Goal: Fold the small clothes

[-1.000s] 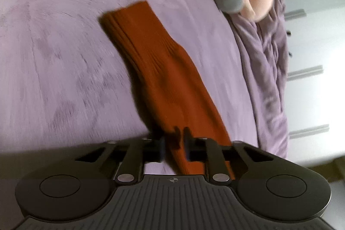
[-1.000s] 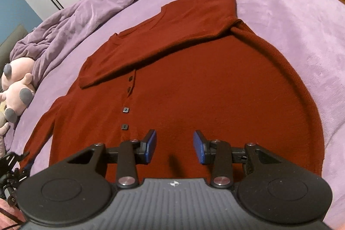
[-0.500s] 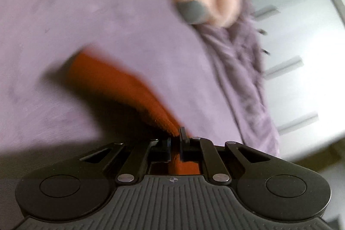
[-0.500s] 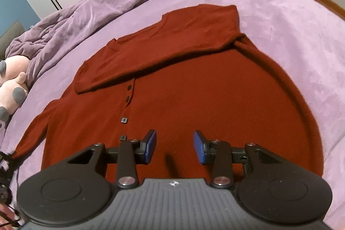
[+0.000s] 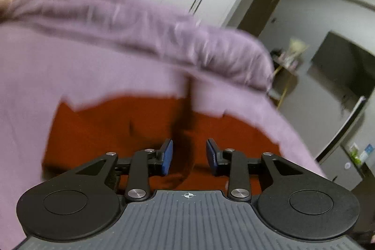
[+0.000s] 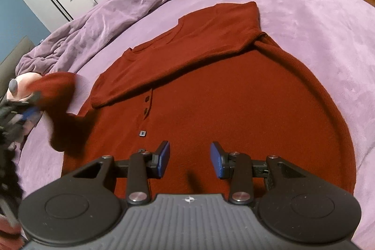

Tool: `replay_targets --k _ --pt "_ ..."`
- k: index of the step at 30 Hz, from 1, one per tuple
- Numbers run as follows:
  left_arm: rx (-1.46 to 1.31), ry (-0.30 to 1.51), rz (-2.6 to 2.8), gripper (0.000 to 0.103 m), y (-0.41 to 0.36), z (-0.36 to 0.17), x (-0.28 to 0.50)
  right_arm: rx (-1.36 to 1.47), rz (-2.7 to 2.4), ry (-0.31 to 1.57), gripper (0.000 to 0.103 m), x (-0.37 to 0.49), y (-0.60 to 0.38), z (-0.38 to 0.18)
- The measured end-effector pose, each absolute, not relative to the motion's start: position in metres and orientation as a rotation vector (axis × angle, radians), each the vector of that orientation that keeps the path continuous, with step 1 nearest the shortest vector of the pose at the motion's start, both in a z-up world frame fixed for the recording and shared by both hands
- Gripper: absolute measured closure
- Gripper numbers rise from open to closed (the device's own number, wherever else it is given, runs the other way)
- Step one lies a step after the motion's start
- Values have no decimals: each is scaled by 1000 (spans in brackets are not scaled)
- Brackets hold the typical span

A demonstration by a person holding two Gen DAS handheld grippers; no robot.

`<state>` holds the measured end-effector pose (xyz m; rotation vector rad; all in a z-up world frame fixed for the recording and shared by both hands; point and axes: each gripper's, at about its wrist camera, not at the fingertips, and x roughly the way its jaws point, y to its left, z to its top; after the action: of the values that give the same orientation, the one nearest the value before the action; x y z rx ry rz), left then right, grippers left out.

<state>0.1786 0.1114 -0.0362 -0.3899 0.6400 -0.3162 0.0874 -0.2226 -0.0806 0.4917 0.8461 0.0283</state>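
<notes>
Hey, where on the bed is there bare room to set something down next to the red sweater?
Bare purple bedspread lies open right of the sweater, out to the bed edge. A narrower strip runs between the collar and the bunched duvet. The left side is crowded: a lifted sleeve, the left gripper, a plush toy.

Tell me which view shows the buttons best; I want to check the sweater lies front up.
The right wrist view: the buttons run sharp down the placket of the flat sweater, just beyond the open right tool. The left wrist view is blurred, showing only red fabric, no buttons.
</notes>
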Motion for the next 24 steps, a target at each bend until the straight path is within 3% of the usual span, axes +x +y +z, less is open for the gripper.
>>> replay_targets --k 7,16,24 --pt "-477 814 -101 62 131 -87 172 482 119 841 65 122 -214 -76" --pt "-489 826 -72 53 149 -92 160 532 208 867 65 216 -184 -96" --pt "-467 829 -91 45 146 -93 159 538 235 818 65 227 -182 -101"
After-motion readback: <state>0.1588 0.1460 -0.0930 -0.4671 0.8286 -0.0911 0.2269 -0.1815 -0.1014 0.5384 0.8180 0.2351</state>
